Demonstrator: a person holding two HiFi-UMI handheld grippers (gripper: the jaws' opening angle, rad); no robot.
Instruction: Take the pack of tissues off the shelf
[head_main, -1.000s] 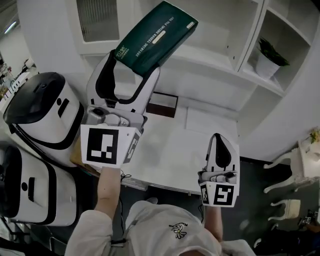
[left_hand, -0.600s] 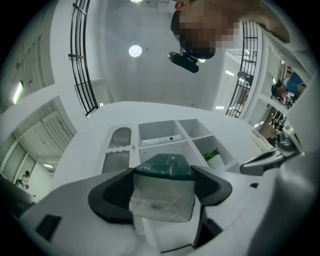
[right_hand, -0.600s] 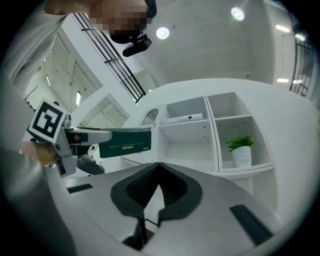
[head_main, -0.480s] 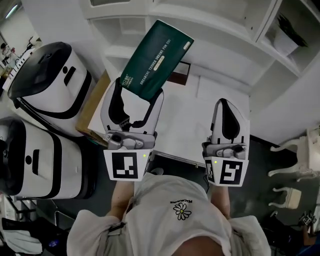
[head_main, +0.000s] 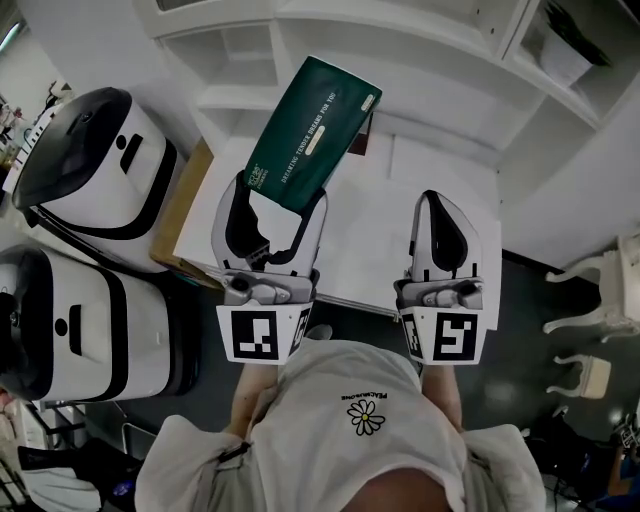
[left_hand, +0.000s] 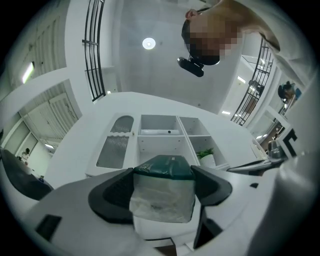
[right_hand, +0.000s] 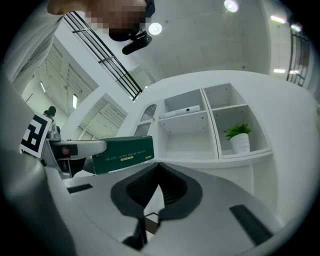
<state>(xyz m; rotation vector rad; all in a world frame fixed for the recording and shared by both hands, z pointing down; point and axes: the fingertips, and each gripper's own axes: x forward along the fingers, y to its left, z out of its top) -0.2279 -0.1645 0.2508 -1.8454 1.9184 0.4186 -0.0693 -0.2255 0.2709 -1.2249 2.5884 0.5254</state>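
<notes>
- The left gripper (head_main: 283, 203) is shown in the head view with its jaws closed on the near end of a dark green pack of tissues (head_main: 312, 130). The rest of the pack sticks out past the jaw tips, slanted up and to the right.
- In the left gripper view, the same left gripper (left_hand: 162, 186) is seen with the gap between its jaws filled by the pack of tissues (left_hand: 164, 197). The pack's clear plastic end faces the camera, and a dark jaw is pressed against each side.
- The pack is held in the air above a white counter (head_main: 385, 250). It is clear of the white shelf unit (head_main: 420, 45) that stands beyond the jaws.
- The right gripper (head_main: 442, 203) is held beside the left one, over the counter. In the right gripper view, the right gripper (right_hand: 157, 167) is shown with its jaws brought together at the tips and nothing between them.
- From the right gripper view, the pack of tissues (right_hand: 123, 154) is seen side on, to the left of the right jaws, with pale lettering along its side.
- A potted plant (right_hand: 239, 137) in a white pot stands in a lower compartment of the shelf unit (right_hand: 190, 131), beyond the right jaws and to their right.
- Two white appliances (head_main: 90, 175) with dark tops stand to the left of the left jaws.
</notes>
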